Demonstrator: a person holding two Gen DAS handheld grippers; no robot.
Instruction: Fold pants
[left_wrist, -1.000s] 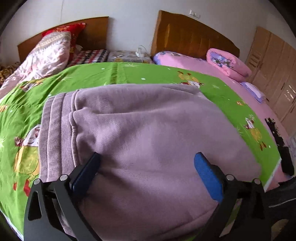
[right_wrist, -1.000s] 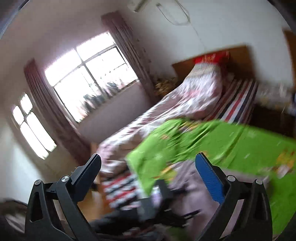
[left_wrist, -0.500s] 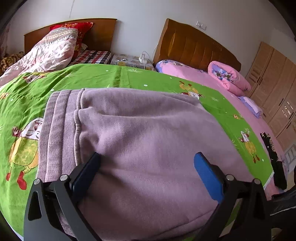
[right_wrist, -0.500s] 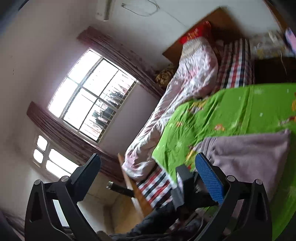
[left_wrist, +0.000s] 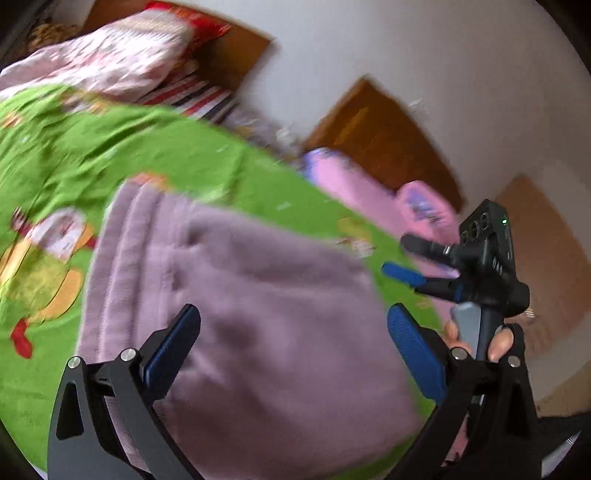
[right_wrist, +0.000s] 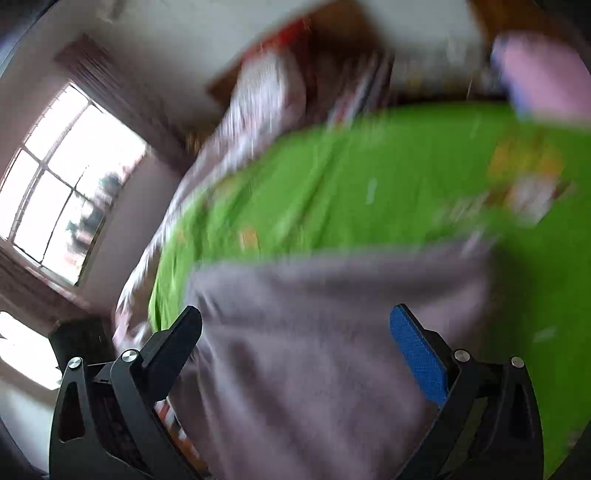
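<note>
The mauve pants (left_wrist: 236, 295) lie folded in a thick stack on the green cartoon bedsheet (left_wrist: 155, 155), ribbed waistband at the left. My left gripper (left_wrist: 293, 328) is open and empty, just above the pants' near part. My right gripper (right_wrist: 295, 332) is open and empty, over the pants (right_wrist: 332, 332) at their near edge. The right gripper also shows in the left wrist view (left_wrist: 412, 258), held in a hand beyond the pants' right edge, jaws apart. Both views are motion-blurred.
A second bed with a floral quilt (left_wrist: 110, 62) lies at the back left. Pink bedding and a pillow (left_wrist: 421, 206) lie right of the sheet, wooden headboards (left_wrist: 380, 133) behind. A window (right_wrist: 70, 177) is at the left in the right wrist view.
Both grippers have swung quickly. The right gripper turned from facing the window down towards the pants and now appears in the left wrist view. The pants have not moved.
</note>
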